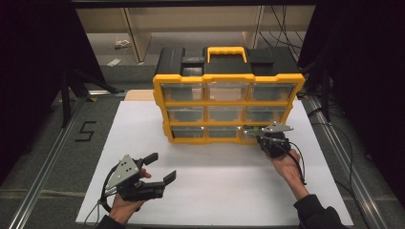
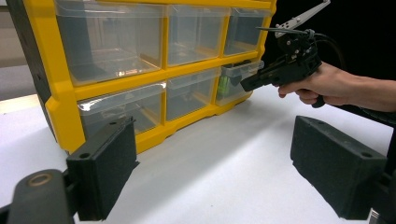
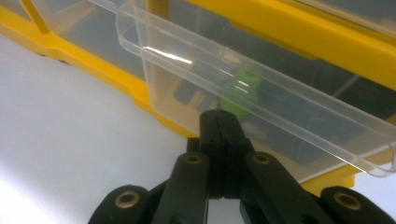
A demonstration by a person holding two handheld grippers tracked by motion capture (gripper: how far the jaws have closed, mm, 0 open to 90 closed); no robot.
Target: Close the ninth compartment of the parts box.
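A yellow-framed organizer (image 1: 228,102) with several clear drawers stands upright at the back of the white board (image 1: 215,186). Its bottom right drawer (image 3: 187,88) sticks out a little, and a small green thing (image 3: 243,88) lies inside it. My right gripper (image 3: 219,116) is shut, its tips pressed against that drawer's clear front just under the lip. The high view has this gripper (image 1: 253,136) at the organizer's lower right corner. My left gripper (image 1: 161,168) hovers open over the board's front left, holding nothing. In the left gripper view, its jaws stand wide apart, facing the organizer (image 2: 60,102) and the right gripper (image 2: 243,85).
A black "5" mark (image 1: 85,131) lies on the grey surface left of the board. Metal rails (image 1: 43,171) run along both sides. Cables (image 1: 320,112) trail at the right, and wooden shelving (image 1: 143,33) stands behind the organizer.
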